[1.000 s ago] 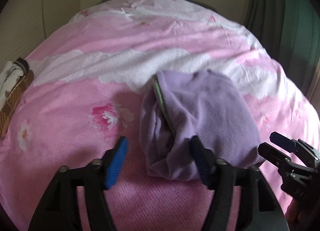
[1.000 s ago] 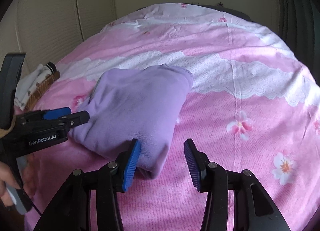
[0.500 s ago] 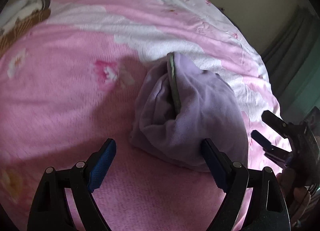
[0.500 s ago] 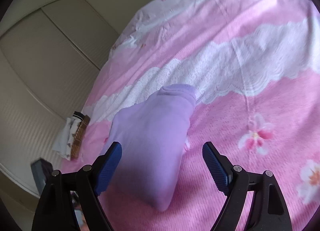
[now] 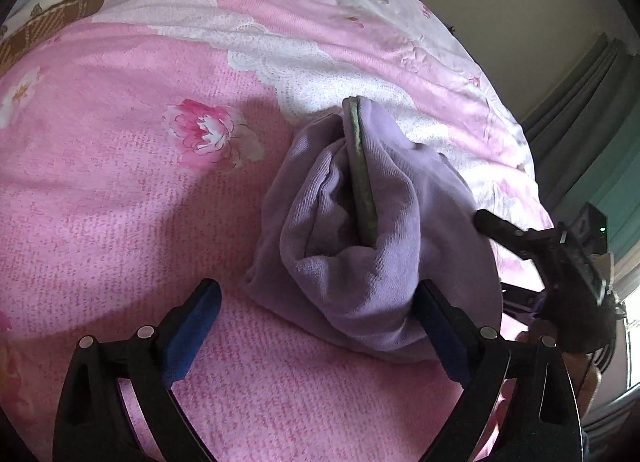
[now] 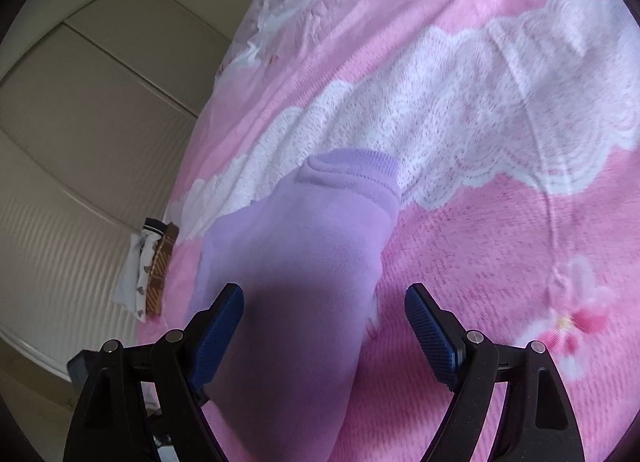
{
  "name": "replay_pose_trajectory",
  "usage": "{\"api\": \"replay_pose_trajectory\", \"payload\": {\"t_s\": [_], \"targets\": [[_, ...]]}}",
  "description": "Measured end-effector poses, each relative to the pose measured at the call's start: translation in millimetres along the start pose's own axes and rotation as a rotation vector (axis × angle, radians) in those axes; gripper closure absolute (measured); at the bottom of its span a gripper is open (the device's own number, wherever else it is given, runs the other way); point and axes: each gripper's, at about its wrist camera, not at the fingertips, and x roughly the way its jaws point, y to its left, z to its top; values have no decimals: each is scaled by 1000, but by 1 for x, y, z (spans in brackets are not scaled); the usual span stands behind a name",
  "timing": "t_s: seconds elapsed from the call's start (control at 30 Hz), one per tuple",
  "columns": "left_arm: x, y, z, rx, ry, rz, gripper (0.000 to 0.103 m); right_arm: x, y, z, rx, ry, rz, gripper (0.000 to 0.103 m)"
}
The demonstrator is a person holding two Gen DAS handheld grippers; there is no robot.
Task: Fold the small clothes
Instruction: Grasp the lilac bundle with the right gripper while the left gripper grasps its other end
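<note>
A folded lilac garment (image 5: 372, 246) with a green inner edge lies bunched on the pink floral bedspread (image 5: 120, 190). My left gripper (image 5: 316, 326) is open, its jaws wide, with the garment's near end between them and against the right finger. My right gripper (image 6: 324, 326) is open wide over the same garment (image 6: 304, 262), whose ribbed hem points away. The right gripper also shows in the left wrist view (image 5: 560, 262) at the garment's right side.
A small pile of folded clothes, white and brown (image 5: 52, 2), lies at the bed's far left edge; it also shows in the right wrist view (image 6: 150, 270). Closet doors (image 6: 80, 122) stand beyond the bed. Dark curtains (image 5: 580, 134) hang at the right.
Both grippers opened wider, tilted and moved closer over the lilac garment. The garment has stayed in place on the bed.
</note>
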Motion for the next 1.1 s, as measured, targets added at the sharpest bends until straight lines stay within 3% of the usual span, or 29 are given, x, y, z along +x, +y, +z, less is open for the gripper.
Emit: {"api": "replay_pose_trajectory", "payload": {"t_s": [0.4, 0.47, 0.57, 0.67, 0.73, 0.8, 0.9, 1.1], "targets": [[9, 1, 9, -42, -12, -59, 8, 36, 1, 12, -13, 50, 60, 17], [10, 1, 10, -46, -15, -76, 16, 42, 0, 15, -13, 65, 88, 17], [11, 0, 10, -38, -21, -70, 20, 43, -1, 17, -9, 78, 112, 17], [11, -2, 9, -35, -35, -54, 33, 42, -5, 16, -1, 82, 135, 17], [9, -2, 10, -32, -41, -40, 42, 43, -3, 15, -9, 82, 117, 21], [5, -2, 10, -20, -44, -36, 49, 43, 2, 14, -18, 72, 78, 38], [-6, -8, 13, 12, -53, -38, 56, 34, 3, 13, 10, 43, 91, 53], [-34, -13, 16, 32, -69, -51, 60, 12, 18, 7, 5, 3, 99, 61]]}}
